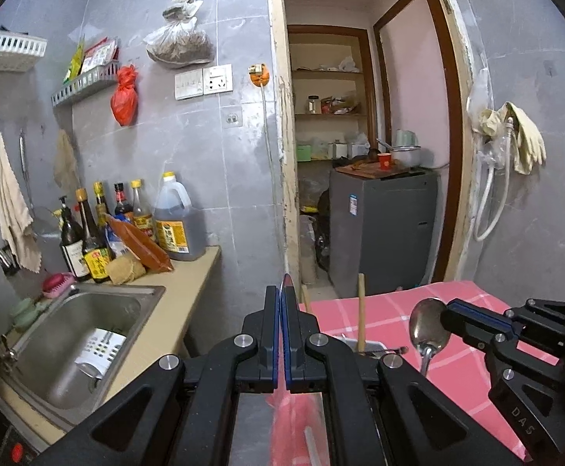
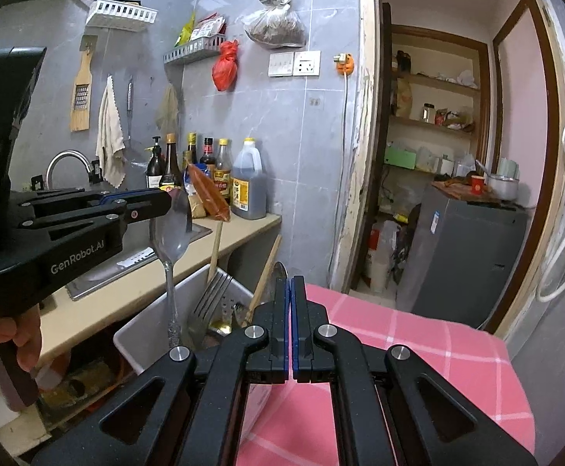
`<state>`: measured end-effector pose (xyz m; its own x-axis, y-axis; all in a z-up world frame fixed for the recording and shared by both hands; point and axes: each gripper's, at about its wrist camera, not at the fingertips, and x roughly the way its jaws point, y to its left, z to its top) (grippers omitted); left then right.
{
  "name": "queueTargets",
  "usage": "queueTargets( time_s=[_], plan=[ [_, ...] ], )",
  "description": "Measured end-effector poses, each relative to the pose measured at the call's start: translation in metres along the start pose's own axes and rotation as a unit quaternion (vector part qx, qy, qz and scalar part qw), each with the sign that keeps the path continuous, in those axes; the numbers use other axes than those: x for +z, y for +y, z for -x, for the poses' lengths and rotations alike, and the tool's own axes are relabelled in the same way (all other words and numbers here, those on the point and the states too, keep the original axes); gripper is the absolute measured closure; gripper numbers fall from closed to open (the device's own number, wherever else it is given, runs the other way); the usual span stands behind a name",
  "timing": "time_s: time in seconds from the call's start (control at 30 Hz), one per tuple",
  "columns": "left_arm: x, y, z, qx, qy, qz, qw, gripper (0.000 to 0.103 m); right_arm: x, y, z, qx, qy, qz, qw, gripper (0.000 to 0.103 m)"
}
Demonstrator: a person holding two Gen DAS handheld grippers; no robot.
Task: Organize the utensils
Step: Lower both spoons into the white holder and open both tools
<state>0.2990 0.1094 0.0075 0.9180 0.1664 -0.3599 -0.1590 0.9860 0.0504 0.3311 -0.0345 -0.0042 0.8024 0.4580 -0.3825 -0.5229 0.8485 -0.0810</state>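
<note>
My left gripper [image 1: 281, 291] is shut on a metal spoon whose thin edge [image 1: 287, 280] pokes up between the pads. The right wrist view shows that gripper [image 2: 166, 198] pinching the spoon's bowl [image 2: 171, 225], with the handle hanging down into a white utensil holder [image 2: 146, 322]. My right gripper [image 2: 290, 283] is shut on a second spoon, whose tip [image 2: 280, 272] shows above the fingers. In the left wrist view that gripper [image 1: 447, 316] clamps the bowl's edge [image 1: 430, 326]. The holder contains a fork [image 2: 208, 303] and wooden handles [image 2: 215, 248].
The holder stands on a table with a pink checked cloth [image 2: 418, 349]. To the left are a counter with a steel sink [image 1: 88, 310] and sauce bottles [image 1: 127, 225]. A doorway behind shows a grey washing machine [image 1: 383, 225]. A person's hand [image 2: 10, 334] holds the left gripper.
</note>
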Motion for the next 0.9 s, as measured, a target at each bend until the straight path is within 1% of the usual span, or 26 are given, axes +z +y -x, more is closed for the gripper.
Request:
queueTargets(
  time_s=[0.2,0.33,0.43,0.53,0.67,0.77,0.83,0.9],
  plan=[
    [-0.009,0.002,0.008,-0.037,0.007,0.015,0.9992,0.100,-0.009,0.003,0.007,0.013,0.009,-0.005,1.000,0.101],
    [-0.013,0.002,0.009,-0.068,0.025,0.026,0.9970,0.100,-0.015,0.002,0.009,0.020,0.019,-0.015,1.000,0.101],
    [-0.017,0.004,0.010,-0.093,0.039,0.040,0.9941,0.099,-0.019,0.000,0.011,0.026,0.025,-0.027,0.999,0.101],
    [-0.021,0.009,0.008,-0.119,0.059,0.062,0.9892,0.098,-0.021,-0.002,0.012,0.032,0.028,-0.035,0.998,0.100],
    [-0.027,0.015,0.008,-0.137,0.072,0.087,0.9841,0.098,-0.024,-0.005,0.015,0.035,0.032,-0.048,0.998,0.100],
    [-0.028,0.018,0.011,-0.143,0.074,0.099,0.9819,0.097,-0.026,-0.007,0.019,0.034,0.033,-0.058,0.997,0.100],
    [-0.028,0.019,0.013,-0.150,0.075,0.106,0.9802,0.092,-0.025,-0.008,0.021,0.035,0.032,-0.065,0.997,0.100],
    [-0.028,0.021,0.016,-0.151,0.073,0.112,0.9794,0.080,-0.025,-0.010,0.025,0.031,0.032,-0.073,0.996,0.100]
  ],
)
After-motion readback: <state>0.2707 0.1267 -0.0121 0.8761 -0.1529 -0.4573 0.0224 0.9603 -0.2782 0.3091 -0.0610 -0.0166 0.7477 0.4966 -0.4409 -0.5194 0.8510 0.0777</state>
